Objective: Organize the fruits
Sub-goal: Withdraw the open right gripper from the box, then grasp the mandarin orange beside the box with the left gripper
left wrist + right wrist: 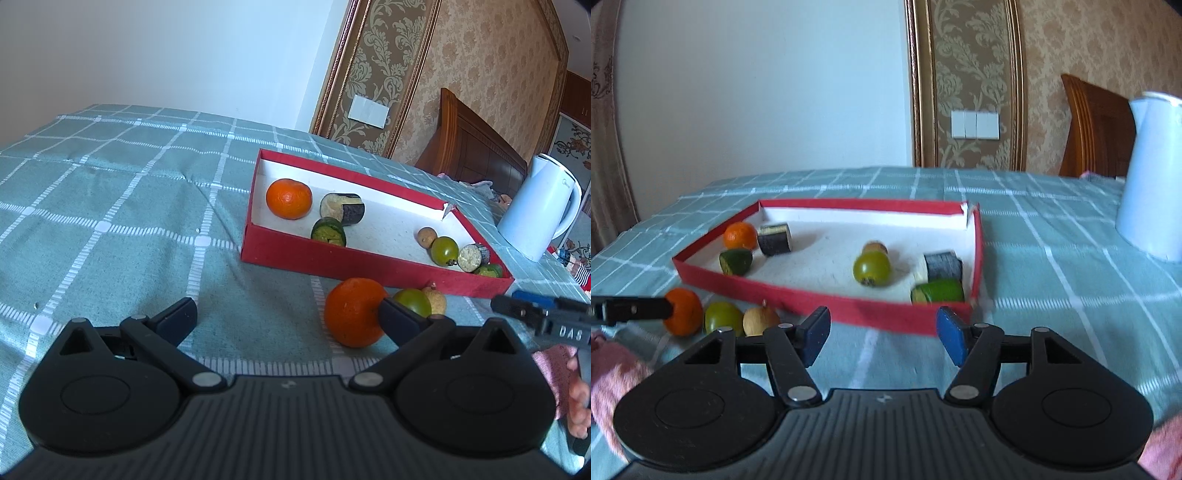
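A red box (827,308) (332,264) with a white floor holds an orange (740,235), two green fruits (871,267), a longan, and cut eggplant (942,266) and cucumber pieces (938,291). On the cloth in front of it lie a loose orange (354,312) (683,312), a green fruit (413,301) (723,317) and a longan (434,299) (761,321). My left gripper (288,314) is open, its right finger touching the loose orange. My right gripper (882,338) is open and empty, just before the box's front wall.
A white kettle (1152,177) (539,210) stands right of the box on the green checked tablecloth (129,206). A wooden chair back (1097,125) rises behind the table's far edge. A pink sleeve (613,373) shows at the lower left.
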Action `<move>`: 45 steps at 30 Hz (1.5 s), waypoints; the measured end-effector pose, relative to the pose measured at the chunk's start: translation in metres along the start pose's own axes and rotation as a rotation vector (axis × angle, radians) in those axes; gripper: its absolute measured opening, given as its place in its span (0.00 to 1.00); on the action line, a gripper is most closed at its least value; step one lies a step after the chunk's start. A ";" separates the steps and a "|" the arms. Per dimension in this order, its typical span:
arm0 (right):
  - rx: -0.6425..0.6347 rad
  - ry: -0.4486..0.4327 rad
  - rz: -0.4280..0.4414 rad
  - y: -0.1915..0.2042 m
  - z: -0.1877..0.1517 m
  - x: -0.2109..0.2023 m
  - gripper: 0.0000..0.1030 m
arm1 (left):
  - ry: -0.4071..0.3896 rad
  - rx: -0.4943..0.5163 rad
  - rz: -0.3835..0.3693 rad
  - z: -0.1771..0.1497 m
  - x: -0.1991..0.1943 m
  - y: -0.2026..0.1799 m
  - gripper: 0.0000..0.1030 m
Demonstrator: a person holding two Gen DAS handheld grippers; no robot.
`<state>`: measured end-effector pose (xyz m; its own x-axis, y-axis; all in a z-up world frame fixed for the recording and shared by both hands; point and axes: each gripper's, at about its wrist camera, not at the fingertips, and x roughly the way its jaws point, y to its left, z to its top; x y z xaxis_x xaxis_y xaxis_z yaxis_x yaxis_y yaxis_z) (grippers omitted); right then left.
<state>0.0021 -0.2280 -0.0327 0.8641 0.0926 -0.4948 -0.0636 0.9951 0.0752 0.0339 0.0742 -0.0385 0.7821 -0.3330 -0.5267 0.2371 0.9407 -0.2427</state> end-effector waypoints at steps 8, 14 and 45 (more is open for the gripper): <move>0.045 0.080 0.020 -0.012 -0.008 0.010 0.72 | -0.021 0.024 -0.010 -0.002 -0.005 -0.005 1.00; 0.036 0.087 0.036 -0.010 -0.009 0.011 0.78 | -0.089 0.080 -0.033 -0.009 -0.022 -0.024 1.00; -0.021 0.110 0.028 -0.001 -0.010 0.014 0.89 | 0.017 0.189 0.015 0.001 0.014 -0.058 0.38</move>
<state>0.0096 -0.2274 -0.0483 0.8019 0.1224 -0.5847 -0.0986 0.9925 0.0726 0.0320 0.0150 -0.0311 0.7768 -0.3180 -0.5435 0.3306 0.9405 -0.0778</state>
